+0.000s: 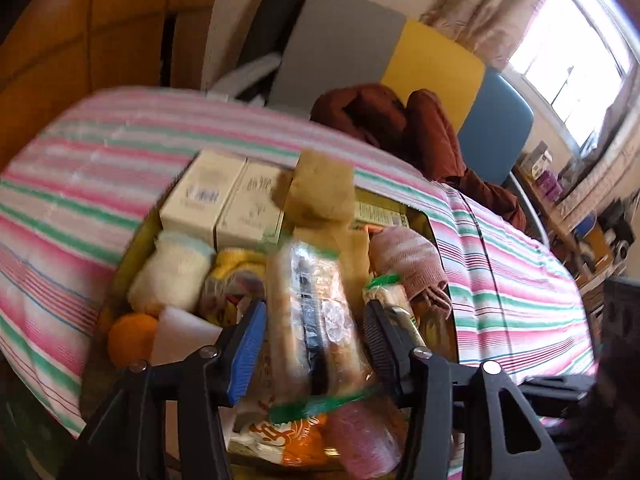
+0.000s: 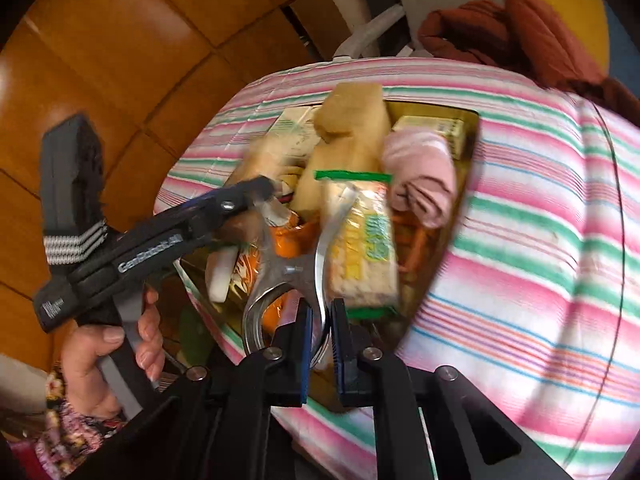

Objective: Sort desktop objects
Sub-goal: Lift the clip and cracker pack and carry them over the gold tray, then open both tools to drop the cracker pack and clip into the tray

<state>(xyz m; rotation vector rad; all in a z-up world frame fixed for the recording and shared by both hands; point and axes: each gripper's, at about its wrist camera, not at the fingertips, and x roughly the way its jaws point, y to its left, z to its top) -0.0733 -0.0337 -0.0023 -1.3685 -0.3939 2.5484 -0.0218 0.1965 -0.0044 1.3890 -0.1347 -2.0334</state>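
Table: a cloth [image 1: 100, 168] striped pink, green and white covers it, and a gold tray [image 2: 468, 128] heaped with small goods sits on top.
Left gripper [image 1: 316, 324]: jaws spread, a clear-wrapped snack packet [image 1: 308, 304] standing between them; the pictures are too blurred to say whether the pads touch it.
Right gripper [image 2: 320, 344]: jaws pressed nearly together, pinching the rim of a shiny metal tool [image 2: 280, 280] (two curved arms joined at a rivet, some sort of opener or clamp), which rises over the tray's near end.
Tray, far end: two cream boxes [image 1: 216, 196] side by side, a tan block [image 1: 320, 188] beside them, a pink folded cloth [image 1: 408, 260] on the right.
Tray, near end: an orange fruit [image 1: 128, 336], a white fluffy bundle [image 1: 172, 272], an orange printed packet [image 1: 288, 436], a green-banded cracker pack [image 2: 360, 248].
Person: a hand [image 2: 104, 360] with a floral sleeve grips the left gripper's handle, left of the tray in the right wrist view.
Beyond the table: a rust-coloured garment [image 1: 400, 120] heaped at the far edge.
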